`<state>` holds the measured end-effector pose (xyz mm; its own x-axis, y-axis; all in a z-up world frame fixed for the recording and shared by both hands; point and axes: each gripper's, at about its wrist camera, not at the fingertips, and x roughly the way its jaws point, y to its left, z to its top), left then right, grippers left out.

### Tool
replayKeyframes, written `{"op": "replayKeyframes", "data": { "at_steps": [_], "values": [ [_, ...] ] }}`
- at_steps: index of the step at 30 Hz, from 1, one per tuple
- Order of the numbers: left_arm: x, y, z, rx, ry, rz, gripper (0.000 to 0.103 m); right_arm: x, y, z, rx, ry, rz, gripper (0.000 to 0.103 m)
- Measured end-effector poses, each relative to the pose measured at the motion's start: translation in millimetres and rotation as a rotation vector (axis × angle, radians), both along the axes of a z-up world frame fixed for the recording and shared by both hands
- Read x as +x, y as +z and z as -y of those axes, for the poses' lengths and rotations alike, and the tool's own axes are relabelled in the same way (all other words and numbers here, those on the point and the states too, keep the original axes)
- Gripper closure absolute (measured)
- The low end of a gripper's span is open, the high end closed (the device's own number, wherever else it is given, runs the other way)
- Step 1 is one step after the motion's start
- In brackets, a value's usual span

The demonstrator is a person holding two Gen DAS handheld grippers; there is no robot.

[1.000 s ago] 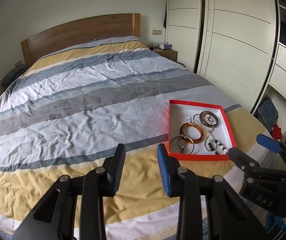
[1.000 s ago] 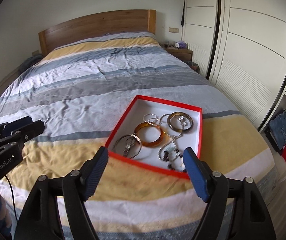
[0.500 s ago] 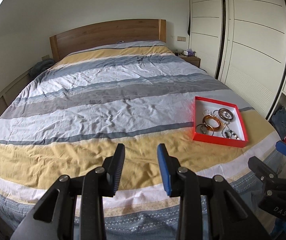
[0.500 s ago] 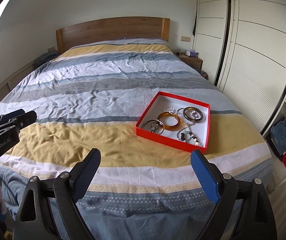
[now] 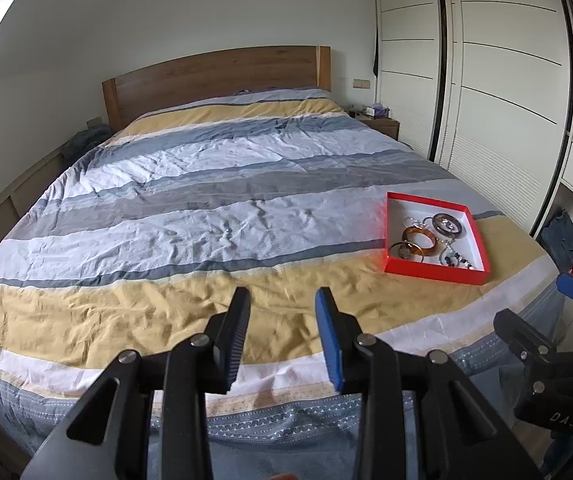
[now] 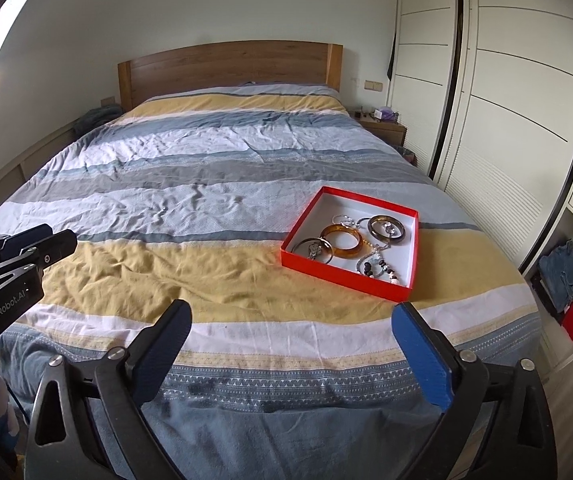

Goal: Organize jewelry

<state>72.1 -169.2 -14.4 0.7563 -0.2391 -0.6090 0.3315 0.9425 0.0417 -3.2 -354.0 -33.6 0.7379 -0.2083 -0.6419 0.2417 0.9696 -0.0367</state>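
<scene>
A red box (image 6: 342,275) with a white inside lies on the bed's yellow stripe, right of centre; it also shows in the left wrist view (image 5: 430,272). It holds an amber bangle (image 6: 342,242), a dark bangle (image 6: 387,229), silver rings (image 6: 313,249) and a beaded chain (image 6: 378,268). My left gripper (image 5: 282,300) is open and empty, above the foot of the bed, left of the box. My right gripper (image 6: 290,316) is wide open and empty, short of the box.
The striped bed (image 6: 190,184) fills both views, with a wooden headboard (image 6: 226,68). White wardrobe doors (image 6: 506,112) stand close on the right. A nightstand (image 6: 382,124) is at the far right of the bed. Clothes (image 6: 562,272) lie on the floor at right.
Both grippers have pulled back from the bed and the box, which now looks smaller and farther off. Both stay open and empty.
</scene>
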Motion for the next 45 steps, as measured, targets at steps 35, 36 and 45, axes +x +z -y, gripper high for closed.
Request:
{"op": "replayKeyframes", "data": {
  "at_steps": [35,36,45],
  "values": [
    [4.1,-15.2,8.2,0.027,-0.001,-0.040,0.063,4.1,-17.8,12.4,0.017,0.036,-0.026,0.000],
    [4.0,-16.0,8.0,0.027,0.000,-0.041,0.062,4.3,-18.2,12.6,0.017,0.036,-0.028,0.000],
    [4.7,-20.3,6.6,0.025,0.000,-0.049,0.061,7.1,-21.7,11.6,0.017,0.040,-0.040,0.000]
  ]
}}
